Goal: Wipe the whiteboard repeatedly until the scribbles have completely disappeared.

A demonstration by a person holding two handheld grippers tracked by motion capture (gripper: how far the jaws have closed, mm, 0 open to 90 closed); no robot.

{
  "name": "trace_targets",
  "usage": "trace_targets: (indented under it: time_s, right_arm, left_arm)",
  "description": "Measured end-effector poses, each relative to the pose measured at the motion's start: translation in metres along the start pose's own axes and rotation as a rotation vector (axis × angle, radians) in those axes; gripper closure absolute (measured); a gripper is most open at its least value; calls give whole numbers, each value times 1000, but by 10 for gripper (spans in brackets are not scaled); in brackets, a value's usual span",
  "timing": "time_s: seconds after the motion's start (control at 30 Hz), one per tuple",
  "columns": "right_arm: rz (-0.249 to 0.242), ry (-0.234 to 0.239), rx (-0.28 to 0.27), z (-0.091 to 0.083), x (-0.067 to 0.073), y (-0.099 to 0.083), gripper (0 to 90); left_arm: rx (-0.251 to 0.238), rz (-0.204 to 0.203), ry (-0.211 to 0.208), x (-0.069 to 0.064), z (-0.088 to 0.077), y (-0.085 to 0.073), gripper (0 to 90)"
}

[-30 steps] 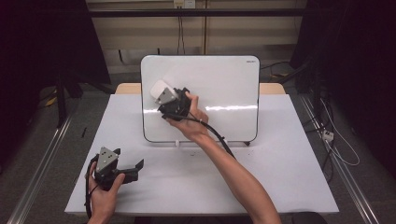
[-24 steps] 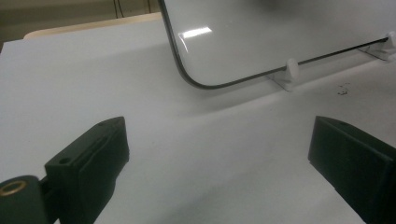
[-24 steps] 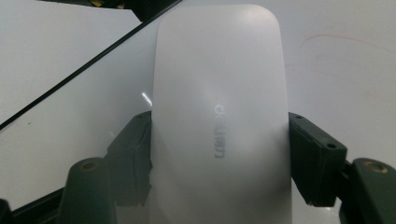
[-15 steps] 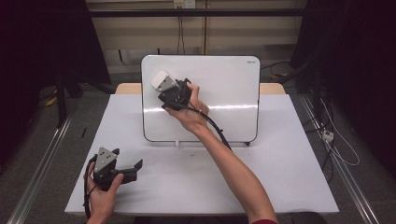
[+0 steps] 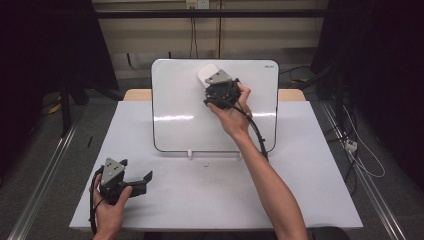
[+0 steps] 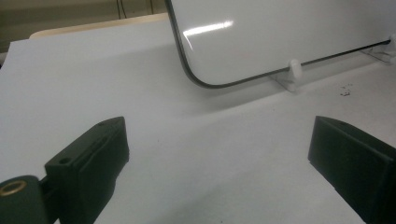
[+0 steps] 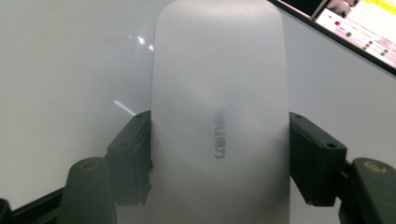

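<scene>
Your right gripper [image 5: 212,80] clamped on a white eraser [image 7: 219,116] against the whiteboard [image 5: 175,100], your left gripper [image 5: 142,179] wide apart, low over the table [image 5: 310,165], whiteboard's corner ahead.

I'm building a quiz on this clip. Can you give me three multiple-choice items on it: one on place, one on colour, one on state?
1. Where is the eraser?
A. against the whiteboard
B. flat on the table
C. on the floor

2. What colour is the eraser?
A. red
B. white
C. black

3. How is the left gripper?
A. shut on a marker
B. shut on the eraser
C. open

Answers: 1 A, the right gripper holds it at the board; 2 B, its body is pale white; 3 C, its jaws stand apart above the table.
</scene>
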State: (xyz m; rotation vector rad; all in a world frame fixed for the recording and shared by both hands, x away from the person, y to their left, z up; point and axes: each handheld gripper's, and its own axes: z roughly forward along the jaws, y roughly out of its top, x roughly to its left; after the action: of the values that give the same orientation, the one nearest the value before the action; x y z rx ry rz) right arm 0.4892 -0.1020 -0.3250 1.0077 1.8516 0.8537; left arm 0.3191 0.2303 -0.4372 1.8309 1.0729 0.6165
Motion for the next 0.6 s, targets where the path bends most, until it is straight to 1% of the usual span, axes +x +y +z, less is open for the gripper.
trace_targets:
  time_s: [0.07,0.13,0.2,0.27,0.3,0.33,0.4,0.47,0.5,0.57,0.6]
  right_arm:
    - [39,-26,8,-6,-19,-10,315]
    - [82,-39,11,-10,-35,-18,315]
    - [122,-69,16,-16,-52,-28,315]
    - [148,-89,18,-21,-65,-36,315]
    - [162,-91,17,-23,-69,-39,315]
    - [166,-93,12,-24,-69,-41,315]
    - [151,-123,8,-24,-64,-40,315]
    - [158,-115,6,-22,-58,-39,315]
    - [153,-121,7,-21,-54,-38,315]
    - [154,-115,1,-18,-45,-35,315]
    - [157,-121,-1,-17,-41,-32,315]
  left_arm:
    - [-1,4,0,0,0,0,50]
    - [3,6,1,-1,1,0,50]
    - [4,5,1,-1,1,0,50]
    - [6,10,4,-1,2,0,50]
    - [5,9,4,-1,2,0,50]
    - [5,7,4,-1,3,1,50]
    - [3,9,1,-2,3,1,50]
    - [4,11,3,-3,3,1,50]
    - [4,9,1,-3,3,1,50]
    - [7,11,2,-3,4,1,50]
    - [9,12,0,-3,4,1,50]
